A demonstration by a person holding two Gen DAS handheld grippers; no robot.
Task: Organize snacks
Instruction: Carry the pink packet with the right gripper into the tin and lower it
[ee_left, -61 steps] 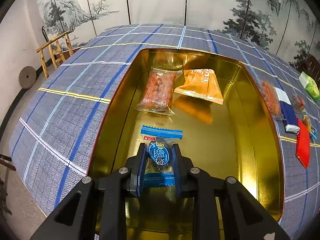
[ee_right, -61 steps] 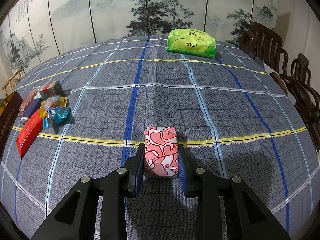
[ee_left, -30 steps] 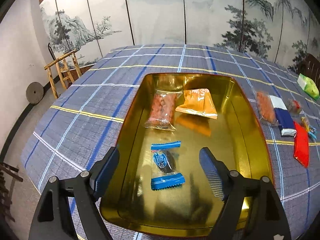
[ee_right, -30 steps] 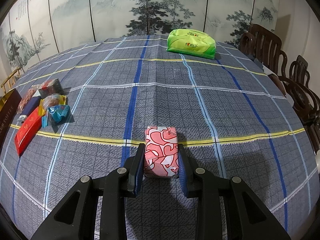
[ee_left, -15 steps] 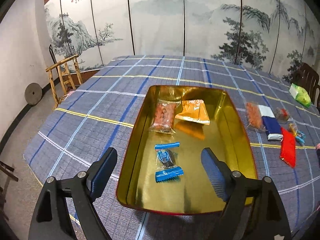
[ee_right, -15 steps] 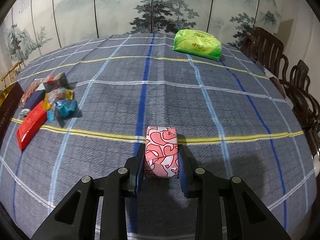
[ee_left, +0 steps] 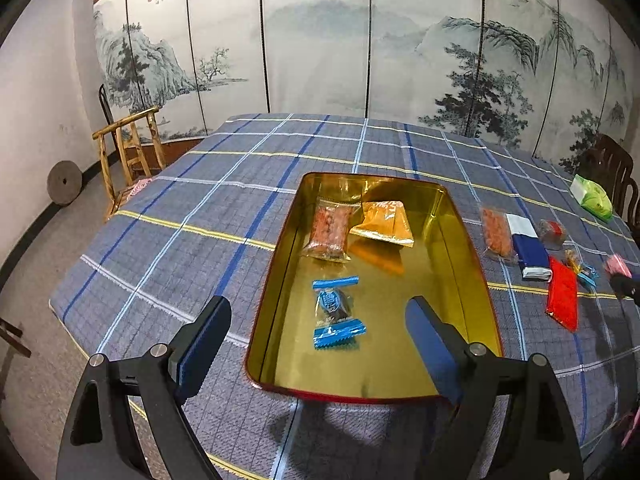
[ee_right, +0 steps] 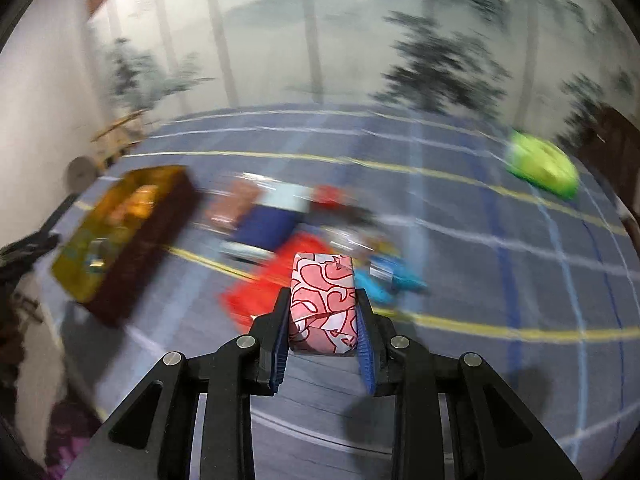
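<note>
A gold-lined rectangular metal tin with a red outer rim [ee_left: 456, 216] sits on the blue-grey checked tablecloth [ee_left: 192, 216], and it holds three wrapped snacks: a clear packet of reddish-orange pieces [ee_left: 330, 228] at the far left, a shiny orange pouch [ee_left: 386, 222] just beside it at the far right, and a blue-ended wrapped candy with a dark centre [ee_left: 335, 312] lying alone nearer, well apart from the other two. The left gripper [ee_left: 318, 350] hangs above the near end of the tin, its blue-padded jaws opening wide with nothing pinched between them; the candy lies in the tin below the gap. To the right of the tin, loose on the cloth, lie an orange-red clear packet [ee_left: 496, 232], a blue and white pouch [ee_left: 528, 248], a flat red packet [ee_left: 563, 300], a small red wrapped sweet [ee_left: 552, 229] and a yellow-and-blue twisted candy [ee_left: 580, 266]. Farther right is a green soft pack [ee_left: 594, 196]. The right gripper [ee_right: 323, 326] is pressed tight on a pink and white block wrapped in red-swirl paper [ee_right: 323, 300], held above the cloth; its view is heavily blurred, with the tin [ee_right: 152, 240] at the left.
</note>
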